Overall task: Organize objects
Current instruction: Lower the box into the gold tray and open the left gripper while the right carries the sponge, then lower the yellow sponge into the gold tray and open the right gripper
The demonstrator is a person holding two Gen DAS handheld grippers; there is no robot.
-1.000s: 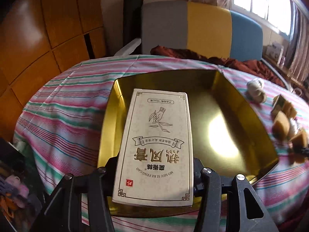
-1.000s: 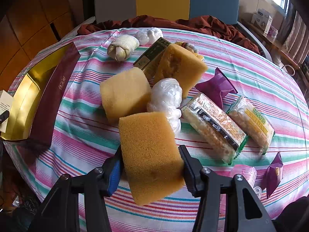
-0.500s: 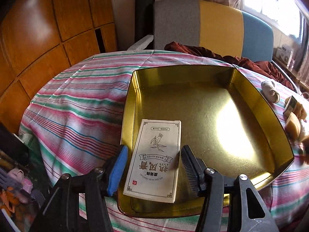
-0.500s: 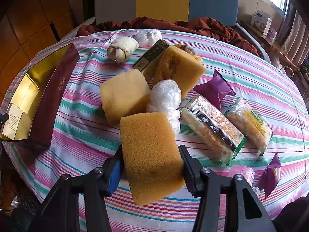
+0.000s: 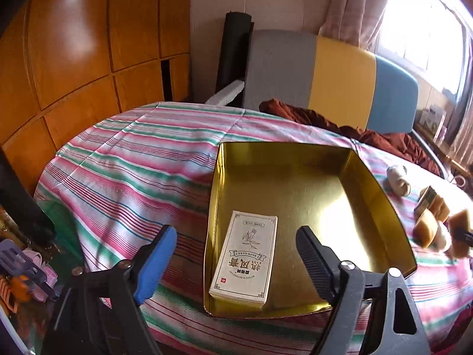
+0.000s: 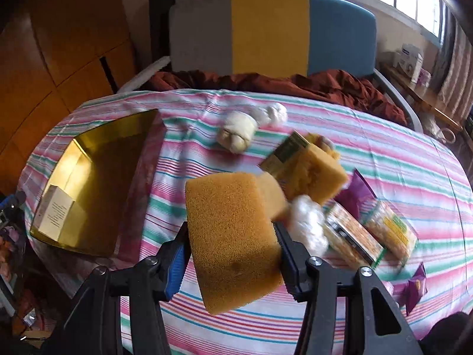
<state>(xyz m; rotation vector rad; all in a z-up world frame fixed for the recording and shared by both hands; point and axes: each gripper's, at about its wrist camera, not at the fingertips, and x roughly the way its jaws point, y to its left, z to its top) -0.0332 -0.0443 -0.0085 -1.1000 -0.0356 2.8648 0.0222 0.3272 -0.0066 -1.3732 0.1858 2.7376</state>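
Observation:
A white printed box (image 5: 246,254) lies flat in the near left corner of the gold tray (image 5: 369,183). My left gripper (image 5: 233,254) hangs above and behind the box, its jaws opening, wide apart and touching nothing. In the right wrist view the same box (image 6: 56,211) shows in the gold tray (image 6: 88,153) at the left. My right gripper (image 6: 232,254) is shut on a yellow-orange sponge (image 6: 233,236), lifted off the striped cloth.
On the striped tablecloth (image 6: 384,153) lie two more sponges (image 6: 317,171), a green box (image 6: 285,152), cloth rolls (image 6: 236,131), a plastic bundle (image 6: 307,224), snack bars (image 6: 390,229) and purple packets (image 6: 356,190). A wooden wardrobe (image 5: 74,59) stands left, a couch (image 5: 325,74) behind.
The left gripper let go of the white box, which now lies in the tray, and drew back and up with its jaws spreading. The right gripper lifted the sponge off the cloth.

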